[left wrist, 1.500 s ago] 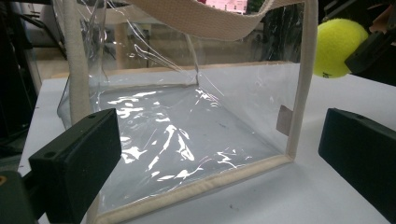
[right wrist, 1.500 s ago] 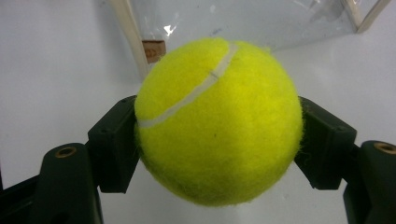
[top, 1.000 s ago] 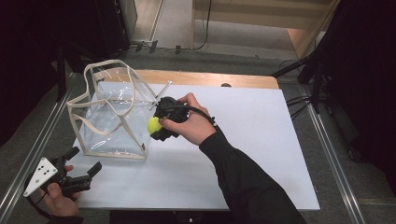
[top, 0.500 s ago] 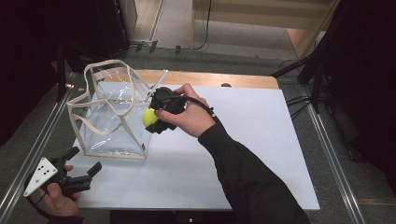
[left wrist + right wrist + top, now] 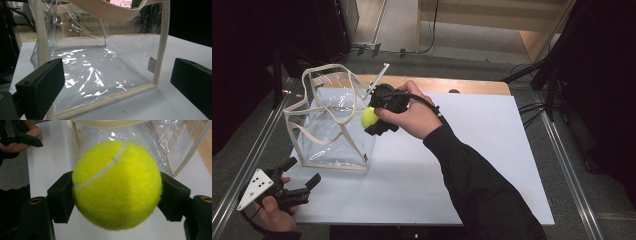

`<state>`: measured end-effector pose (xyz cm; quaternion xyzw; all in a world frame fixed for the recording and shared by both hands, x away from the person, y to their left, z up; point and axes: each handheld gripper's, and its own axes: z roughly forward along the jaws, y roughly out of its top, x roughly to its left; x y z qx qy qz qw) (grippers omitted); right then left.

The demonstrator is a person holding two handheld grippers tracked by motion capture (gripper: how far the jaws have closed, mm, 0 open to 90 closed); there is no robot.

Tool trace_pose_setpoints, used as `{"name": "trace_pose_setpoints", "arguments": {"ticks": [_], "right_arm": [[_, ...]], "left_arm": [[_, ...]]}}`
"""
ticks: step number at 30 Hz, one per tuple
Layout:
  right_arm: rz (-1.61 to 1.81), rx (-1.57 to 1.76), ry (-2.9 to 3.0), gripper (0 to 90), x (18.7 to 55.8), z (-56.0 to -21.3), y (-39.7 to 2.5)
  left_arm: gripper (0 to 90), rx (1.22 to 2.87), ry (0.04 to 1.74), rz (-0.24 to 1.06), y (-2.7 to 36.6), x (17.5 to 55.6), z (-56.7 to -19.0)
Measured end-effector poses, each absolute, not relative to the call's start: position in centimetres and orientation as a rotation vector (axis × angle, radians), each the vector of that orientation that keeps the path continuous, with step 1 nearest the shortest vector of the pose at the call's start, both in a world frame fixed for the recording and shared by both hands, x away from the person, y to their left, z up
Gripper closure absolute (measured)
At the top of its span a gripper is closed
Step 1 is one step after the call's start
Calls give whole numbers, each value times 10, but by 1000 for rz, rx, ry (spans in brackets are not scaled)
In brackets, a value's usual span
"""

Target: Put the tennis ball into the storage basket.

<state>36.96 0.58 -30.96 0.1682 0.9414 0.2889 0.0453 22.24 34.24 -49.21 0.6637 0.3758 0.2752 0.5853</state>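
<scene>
Right tool (image 5: 373,120) carried tennis ball (image 5: 368,117) leftward, over bag (image 5: 332,145).

Right gripper (image 5: 371,120): held above the table, clamped on a yellow ball (image 5: 368,117) at the bag's right upper edge.
Bag (image 5: 332,131): clear, cream-trimmed, upright on the white table (image 5: 472,150).
Left gripper (image 5: 297,181): jaws apart, near the table's front-left corner.
</scene>
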Motion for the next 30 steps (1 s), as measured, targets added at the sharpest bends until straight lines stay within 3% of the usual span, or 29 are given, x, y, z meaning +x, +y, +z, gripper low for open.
{"name": "trace_pose_setpoints", "arguments": {"ticks": [30], "right_arm": [[869,470,2872,242,377,-280,24]], "left_arm": [[0,1547,875,638,343,222,-492]]}}
